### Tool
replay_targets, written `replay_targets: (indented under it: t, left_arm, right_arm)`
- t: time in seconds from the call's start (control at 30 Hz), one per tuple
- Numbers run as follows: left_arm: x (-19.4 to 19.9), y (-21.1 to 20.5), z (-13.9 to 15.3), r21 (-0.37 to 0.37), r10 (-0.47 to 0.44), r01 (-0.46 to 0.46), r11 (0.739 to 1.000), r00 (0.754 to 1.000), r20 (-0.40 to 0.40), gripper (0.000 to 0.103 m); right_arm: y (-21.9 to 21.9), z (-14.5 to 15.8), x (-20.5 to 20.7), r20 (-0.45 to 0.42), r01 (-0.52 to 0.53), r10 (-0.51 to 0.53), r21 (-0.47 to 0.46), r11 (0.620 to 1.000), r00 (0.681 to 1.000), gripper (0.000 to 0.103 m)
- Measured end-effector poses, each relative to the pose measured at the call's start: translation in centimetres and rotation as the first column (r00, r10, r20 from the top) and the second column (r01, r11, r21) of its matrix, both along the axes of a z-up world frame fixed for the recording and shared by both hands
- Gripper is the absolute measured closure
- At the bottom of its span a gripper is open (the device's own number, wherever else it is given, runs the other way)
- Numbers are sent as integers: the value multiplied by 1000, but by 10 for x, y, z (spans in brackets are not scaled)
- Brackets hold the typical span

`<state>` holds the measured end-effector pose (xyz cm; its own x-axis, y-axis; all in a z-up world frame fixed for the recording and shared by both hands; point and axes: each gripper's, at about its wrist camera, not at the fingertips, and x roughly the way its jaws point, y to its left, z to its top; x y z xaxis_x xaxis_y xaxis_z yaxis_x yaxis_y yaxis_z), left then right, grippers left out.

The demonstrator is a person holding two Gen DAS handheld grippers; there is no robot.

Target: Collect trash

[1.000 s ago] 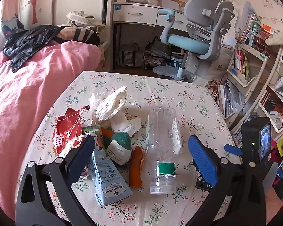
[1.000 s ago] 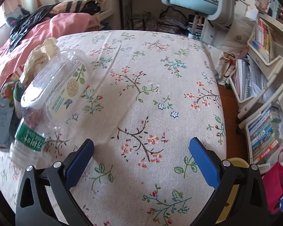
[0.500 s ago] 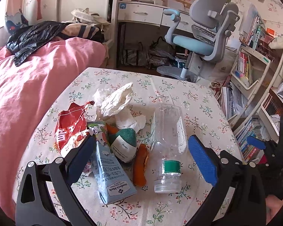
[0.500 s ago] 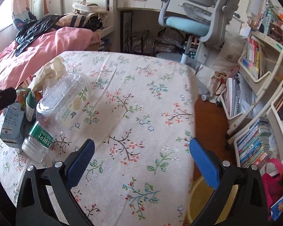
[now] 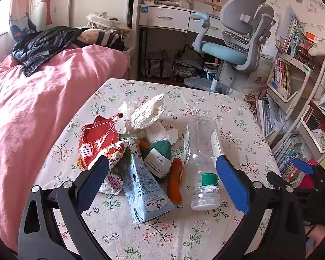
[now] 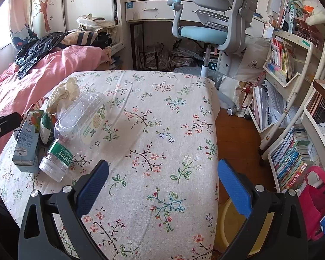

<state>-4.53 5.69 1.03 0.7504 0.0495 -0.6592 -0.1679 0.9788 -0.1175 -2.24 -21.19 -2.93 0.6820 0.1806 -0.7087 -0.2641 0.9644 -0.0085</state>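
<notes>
A heap of trash lies on the floral tablecloth (image 5: 205,106): a clear plastic bottle (image 5: 202,158) on its side, a light blue milk carton (image 5: 144,186), a red snack bag (image 5: 96,142), crumpled white paper (image 5: 147,112), a green-and-white wrapper (image 5: 159,158) and an orange peel (image 5: 175,179). My left gripper (image 5: 162,181) hovers open above the near side of the heap, empty. My right gripper (image 6: 162,183) stands open over bare cloth, right of the bottle (image 6: 75,127) and carton (image 6: 26,145). The right gripper also shows at the left wrist view's right edge.
A pink-covered bed (image 5: 32,99) borders the table's left side. A yellow bin (image 6: 234,223) sits on the floor by the table's near right corner. A grey-blue desk chair (image 6: 210,26), a desk and crowded bookshelves (image 6: 292,143) stand beyond and to the right.
Both grippers have pulled back and risen, so the table looks farther away. The right gripper swung right, off the bottle. The trash has not moved.
</notes>
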Motion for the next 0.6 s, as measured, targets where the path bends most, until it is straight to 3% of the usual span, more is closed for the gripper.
replay_targets:
  t: [0.6]
  left_arm:
    - [9,-6,-2,-12,-9,9,1000,1000,5,7]
  right_arm:
    - [0,-5,3,-11,-5,5,-2,1000,1000,6]
